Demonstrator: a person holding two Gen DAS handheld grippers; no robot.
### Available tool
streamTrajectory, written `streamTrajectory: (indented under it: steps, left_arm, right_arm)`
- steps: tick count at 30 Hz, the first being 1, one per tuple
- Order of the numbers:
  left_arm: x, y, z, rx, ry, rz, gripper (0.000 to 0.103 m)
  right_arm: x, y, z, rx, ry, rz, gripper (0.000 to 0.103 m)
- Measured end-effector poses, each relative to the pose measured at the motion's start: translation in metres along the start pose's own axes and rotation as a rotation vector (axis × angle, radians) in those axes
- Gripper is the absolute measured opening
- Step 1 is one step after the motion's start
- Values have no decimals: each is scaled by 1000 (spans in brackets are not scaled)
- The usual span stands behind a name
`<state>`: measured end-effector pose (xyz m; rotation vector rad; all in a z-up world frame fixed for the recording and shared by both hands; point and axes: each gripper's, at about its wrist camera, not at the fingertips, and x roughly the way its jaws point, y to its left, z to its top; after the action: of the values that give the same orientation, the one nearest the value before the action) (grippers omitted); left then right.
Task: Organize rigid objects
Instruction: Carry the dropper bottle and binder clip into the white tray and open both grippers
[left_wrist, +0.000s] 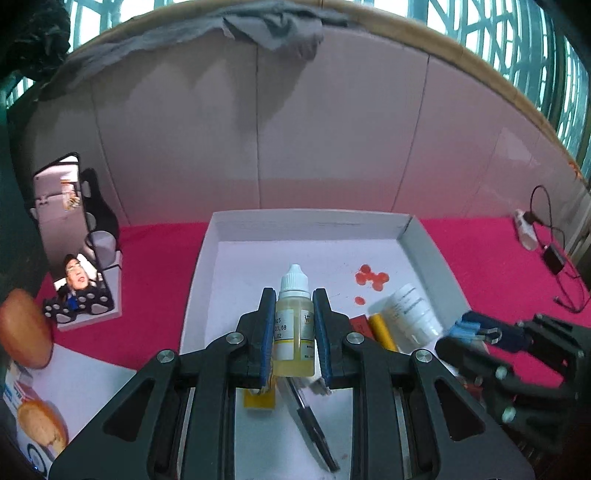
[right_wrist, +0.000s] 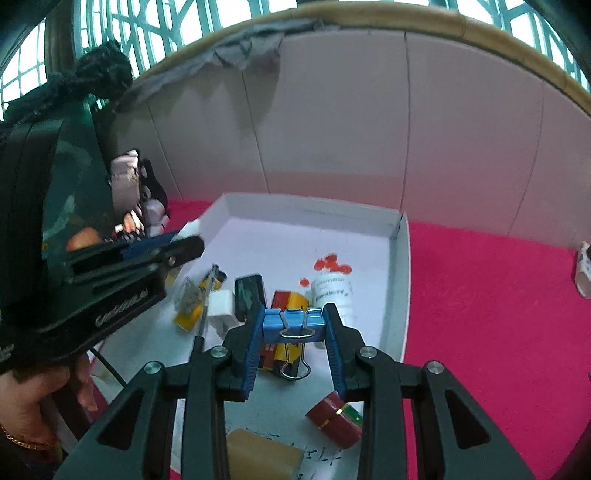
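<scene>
The left claw squeezes the small, light, slippery dropper bottle by its middle above the white tray, while the right claw pinches a hard blue clip near the tray's right edge.

A yellow-liquid dropper bottle with a white cap stands upright above the white tray, near its left side. A blue binder clip, wire handles hanging down, hangs over the tray's right half.

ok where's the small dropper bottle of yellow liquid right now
In the left wrist view, the small dropper bottle of yellow liquid stands upright, clamped in the left gripper above the white cardboard tray.
</scene>
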<state>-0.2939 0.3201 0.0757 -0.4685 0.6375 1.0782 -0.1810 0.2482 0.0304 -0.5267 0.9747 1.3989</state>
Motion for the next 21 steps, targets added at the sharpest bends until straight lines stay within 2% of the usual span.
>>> streamTrajectory:
  steps: [4, 12, 14, 15, 16, 17, 18, 19, 21]
  left_arm:
    - [11, -1, 0, 5, 20, -3, 20]
    - [25, 1, 5, -18, 48, -6, 20]
    - [25, 2, 6, -34, 47, 1, 31]
    - [24, 3, 6, -43, 47, 5, 60]
    - [23, 4, 7, -52, 42, 11, 90]
    - [20, 5, 6, -58, 27, 12, 97]
    - [18, 6, 6, -63, 17, 17, 101]
    - [15, 7, 6, -68, 6, 20, 101]
    - [11, 8, 6, -79, -3, 25, 103]
  right_arm:
    - [11, -2, -4, 4, 28, -8, 31]
    - [20, 6, -2, -41, 24, -37, 32]
    - [21, 11, -4, -76, 27, -40, 32]
    - [21, 14, -5, -93, 23, -50, 32]
    - [21, 16, -6, -104, 15, -60, 41]
    - [19, 18, -7, -117, 1, -71, 50]
    - [18, 19, -8, -124, -14, -77, 78]
    - [16, 20, -9, -128, -29, -82, 95]
    - [12, 23, -10, -143, -51, -89, 97]
